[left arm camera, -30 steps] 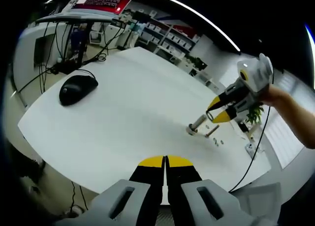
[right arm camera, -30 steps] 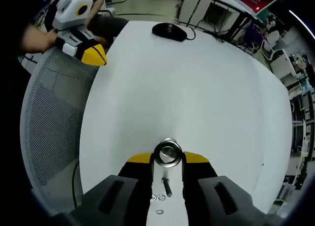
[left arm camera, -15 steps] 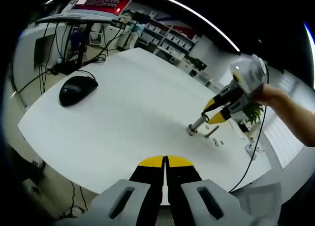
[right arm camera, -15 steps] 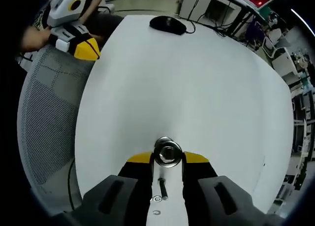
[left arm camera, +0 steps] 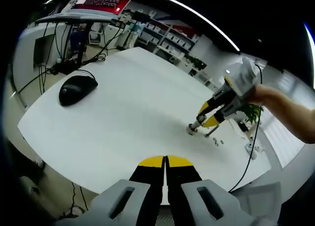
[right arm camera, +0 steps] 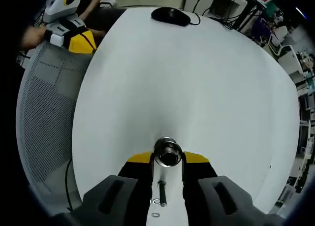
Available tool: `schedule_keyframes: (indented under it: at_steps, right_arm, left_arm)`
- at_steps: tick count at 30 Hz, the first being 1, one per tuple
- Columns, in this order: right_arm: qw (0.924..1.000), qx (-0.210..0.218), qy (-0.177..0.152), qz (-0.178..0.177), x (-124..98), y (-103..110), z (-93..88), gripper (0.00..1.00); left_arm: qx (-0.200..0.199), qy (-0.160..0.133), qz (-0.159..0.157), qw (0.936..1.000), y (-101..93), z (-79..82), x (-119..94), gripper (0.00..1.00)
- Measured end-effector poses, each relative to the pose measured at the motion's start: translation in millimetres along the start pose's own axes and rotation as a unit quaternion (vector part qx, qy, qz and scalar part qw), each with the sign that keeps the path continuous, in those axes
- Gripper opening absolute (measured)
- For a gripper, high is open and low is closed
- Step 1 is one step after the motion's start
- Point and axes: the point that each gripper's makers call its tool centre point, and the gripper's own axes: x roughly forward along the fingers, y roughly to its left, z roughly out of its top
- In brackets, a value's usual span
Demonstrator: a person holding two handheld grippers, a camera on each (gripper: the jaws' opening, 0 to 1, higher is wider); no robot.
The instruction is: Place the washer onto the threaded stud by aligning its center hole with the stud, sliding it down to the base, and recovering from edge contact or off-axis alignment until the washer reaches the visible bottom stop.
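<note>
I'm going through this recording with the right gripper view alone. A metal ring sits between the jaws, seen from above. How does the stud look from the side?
Observer: In the left gripper view the stud stands on a wider foot on the table, and the right gripper is at its upper end.
Operator: And the left gripper's jaws? Here I see it from far off.
Observer: The left gripper has its jaws closed together, with nothing between them.
</note>
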Motion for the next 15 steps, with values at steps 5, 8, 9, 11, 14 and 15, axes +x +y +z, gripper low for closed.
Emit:
schedule_keyframes:
  at_steps: [5,8,9,11,14,15]
  right_arm:
    - [1.0,0.0,-0.001,0.009,11,1,-0.5,0.23]
    - [0.9999,-0.001,0.0,0.011,14,2,-0.5,0.23]
    - [0.9999,0.0,0.004,0.014,15,3,-1.7,0.23]
    - [0.9999,0.0,0.007,0.012,17,3,-3.0,0.23]
    - [0.9999,-0.003,0.005,0.015,21,3,-2.1,0.24]
    - [0.9998,0.001,0.009,0.018,22,4,-3.9,0.24]
  left_arm:
    - [-0.001,-0.001,0.0,1.0,0.3,0.3,0,0.0]
    - [-0.001,-0.002,-0.001,1.0,0.1,0.6,0,0.0]
    - [-0.001,-0.003,-0.001,1.0,0.0,0.9,0,0.0]
    - [-0.001,-0.003,-0.001,1.0,0.2,0.7,0,0.0]
    - [-0.002,-0.003,-0.001,1.0,0.5,0.6,0,0.0]
    - [-0.002,-0.003,-0.001,1.0,0.6,0.6,0,0.0]
